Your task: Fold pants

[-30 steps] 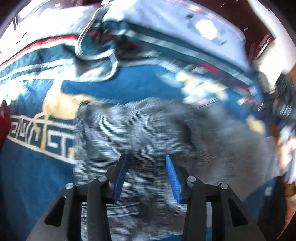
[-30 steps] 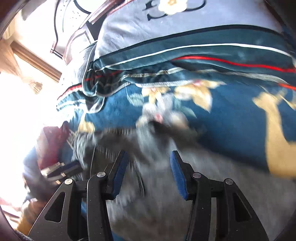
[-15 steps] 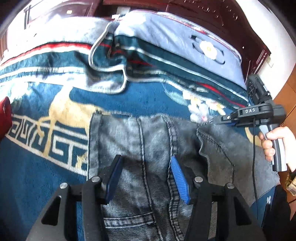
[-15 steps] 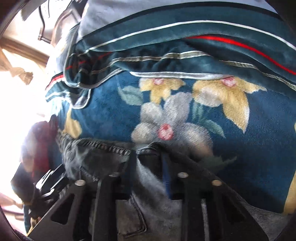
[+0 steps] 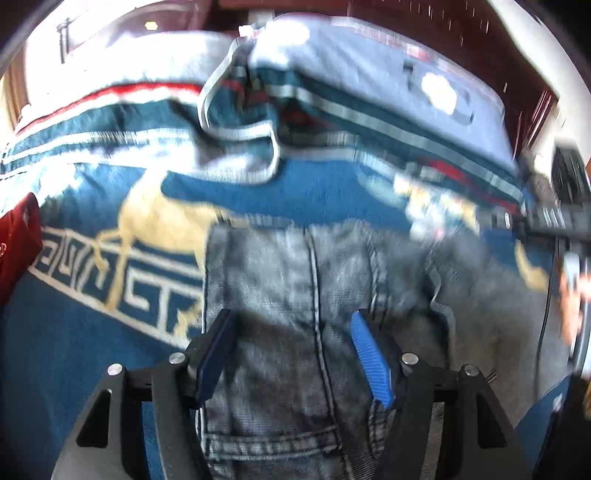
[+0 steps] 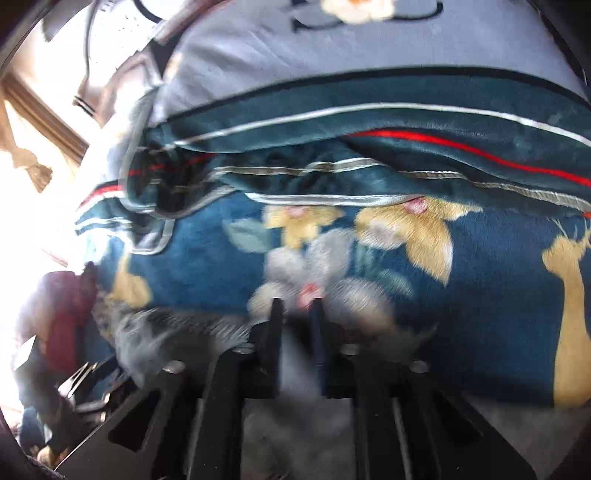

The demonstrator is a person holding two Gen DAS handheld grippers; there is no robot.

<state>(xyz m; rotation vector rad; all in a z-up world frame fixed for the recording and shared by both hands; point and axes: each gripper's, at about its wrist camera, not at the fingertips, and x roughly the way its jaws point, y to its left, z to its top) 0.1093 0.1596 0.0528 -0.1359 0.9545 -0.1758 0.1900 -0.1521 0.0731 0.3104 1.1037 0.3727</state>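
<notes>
Grey denim pants [image 5: 295,295] lie on a blue patterned blanket [image 5: 92,332]. My left gripper [image 5: 291,350] is open, its blue pads spread just above the pants beside a seam. My right gripper [image 6: 295,332] is shut on the pants' edge [image 6: 299,362] and holds grey denim between its fingers, lifted a little off the blanket. It also shows at the right edge of the left wrist view [image 5: 546,218], blurred, with the hand below it.
A folded dark teal and grey quilt [image 6: 369,122] is piled at the back of the bed. A red object [image 5: 18,243] sits at the left edge. A dark wooden headboard [image 5: 461,29] stands behind.
My right gripper closed on the pants' edge about half a second ago and now pulls it up and back. The left gripper stays open over the pants, shifting slightly.
</notes>
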